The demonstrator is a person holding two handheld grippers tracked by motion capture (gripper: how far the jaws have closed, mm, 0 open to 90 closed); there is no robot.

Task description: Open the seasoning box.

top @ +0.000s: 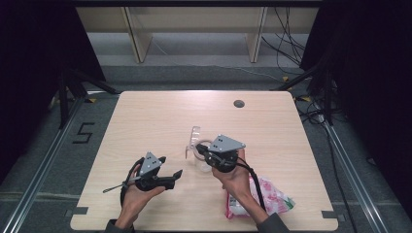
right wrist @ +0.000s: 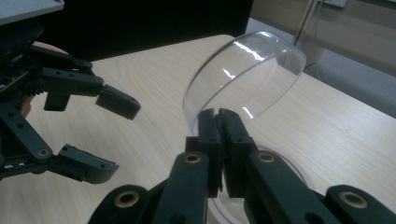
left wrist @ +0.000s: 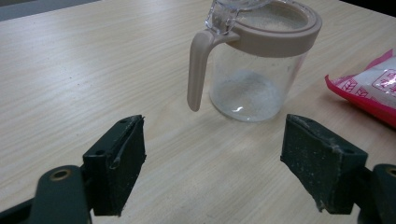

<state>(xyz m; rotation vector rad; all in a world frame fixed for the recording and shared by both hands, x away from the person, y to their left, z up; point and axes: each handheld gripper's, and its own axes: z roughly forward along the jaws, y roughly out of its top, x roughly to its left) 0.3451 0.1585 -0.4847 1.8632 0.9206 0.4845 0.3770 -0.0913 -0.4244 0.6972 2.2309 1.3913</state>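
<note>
Clear jar, beige rim and handle, white granules at bottom; stands near table centre, handle toward 9 o'clock in left gripper view; clear domed lid tipped open above rim. Right claw closed on lid's edge, over jar. Left claw wide apart, empty, at jar's 8 o'clock, well clear. Pink-and-white refill bag flat on table at jar's 5 o'clock.

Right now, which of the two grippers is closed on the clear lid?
The right gripper: its jaws pinch the raised clear lid of the jar. The left gripper stands open, holding nothing.
</note>
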